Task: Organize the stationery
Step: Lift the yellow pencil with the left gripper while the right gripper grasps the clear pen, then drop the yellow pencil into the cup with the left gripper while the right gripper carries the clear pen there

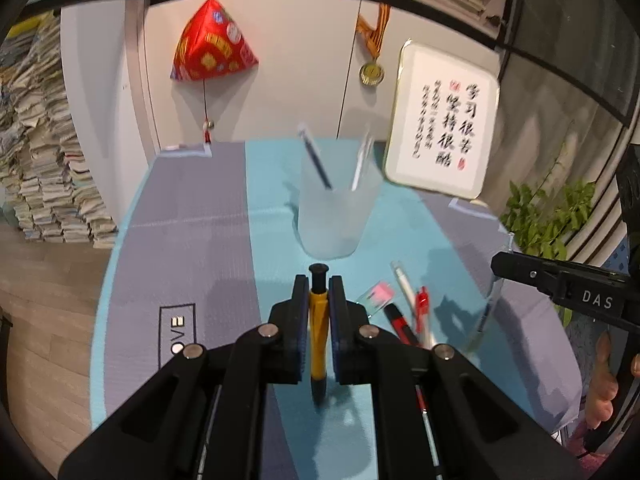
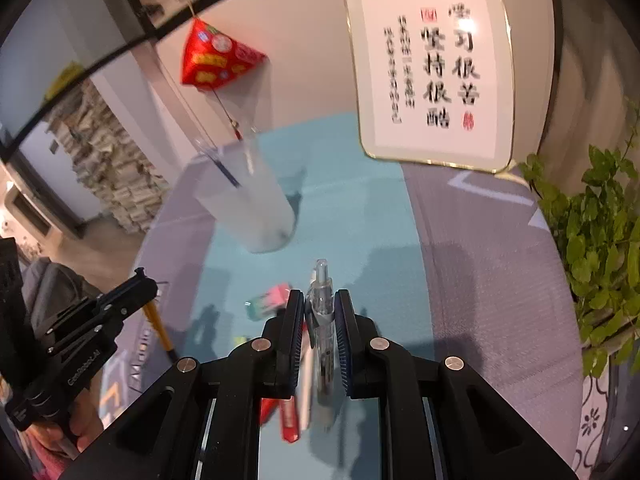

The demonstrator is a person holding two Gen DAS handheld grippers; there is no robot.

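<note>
My left gripper [image 1: 319,286] is shut on a yellow pen with a black cap [image 1: 318,328], held above the mat just in front of a frosted cup [image 1: 336,216]. The cup holds a dark blue pen [image 1: 316,158] and a white pen [image 1: 362,160]. My right gripper [image 2: 319,302] is shut on a clear pen [image 2: 323,320], lifted above the mat; the cup [image 2: 252,204] is ahead and to its left. On the mat lie a pink eraser [image 1: 378,294], a white pen [image 1: 408,292] and red pens [image 1: 420,306]. The left gripper with the yellow pen [image 2: 158,326] shows at the right wrist view's left.
A blue and grey mat [image 1: 192,240] covers the table. A framed calligraphy board [image 1: 442,120] leans at the back right, with a green plant [image 2: 600,240] beside it. A red ornament [image 1: 210,46] and a medal [image 1: 372,72] hang on the wall. Stacked papers [image 1: 44,152] stand left.
</note>
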